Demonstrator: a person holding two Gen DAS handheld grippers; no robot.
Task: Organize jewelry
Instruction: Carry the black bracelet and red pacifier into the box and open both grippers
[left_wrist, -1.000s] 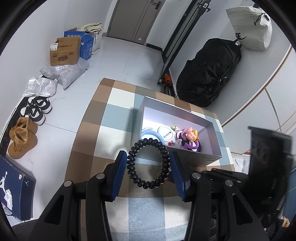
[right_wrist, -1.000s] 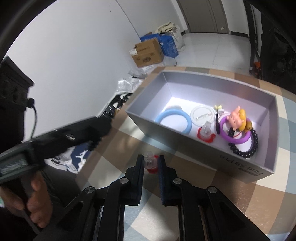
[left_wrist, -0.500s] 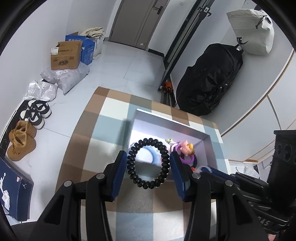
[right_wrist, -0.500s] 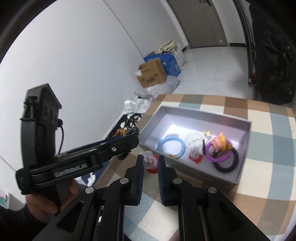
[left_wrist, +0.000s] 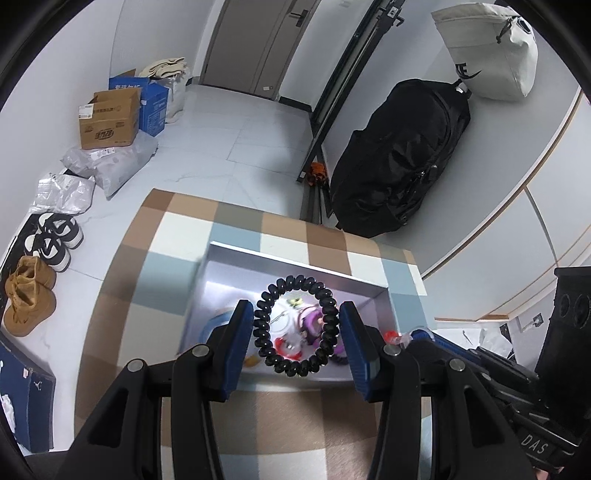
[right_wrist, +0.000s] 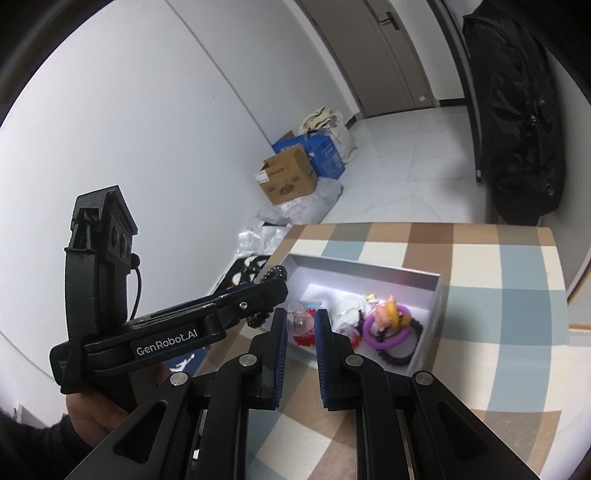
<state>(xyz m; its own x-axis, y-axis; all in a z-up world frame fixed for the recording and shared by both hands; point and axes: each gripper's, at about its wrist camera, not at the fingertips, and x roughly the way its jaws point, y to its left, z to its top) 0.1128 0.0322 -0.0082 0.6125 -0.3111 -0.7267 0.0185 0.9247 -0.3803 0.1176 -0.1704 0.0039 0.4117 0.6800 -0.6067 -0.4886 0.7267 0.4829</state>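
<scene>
My left gripper (left_wrist: 295, 314) is shut on a black spiral hair tie (left_wrist: 291, 369), which hangs upright between the blue pads above the open grey box (left_wrist: 295, 264). My right gripper (right_wrist: 301, 317) is shut on a small clear piece with a red part (right_wrist: 299, 324), held near the box's (right_wrist: 369, 267) near left corner. Inside lie a purple ring (right_wrist: 388, 341), a pink and yellow figure (right_wrist: 386, 314), a black bead bracelet (right_wrist: 397, 357) and a clear ring (right_wrist: 349, 304). In the right wrist view the left gripper (right_wrist: 275, 286) reaches in from the left, in a hand.
The box sits on a table with a checked cloth (left_wrist: 177, 229). Beyond its far edge are a black bag (left_wrist: 399, 158) and a tripod (left_wrist: 317, 177). On the floor to the left lie shoes (left_wrist: 55, 236), parcels and a cardboard box (left_wrist: 109, 122).
Both grippers have risen and come over the box. The hair tie, earlier in front of the box's near wall, now hangs above its inside. The right gripper tilted up with its piece.
</scene>
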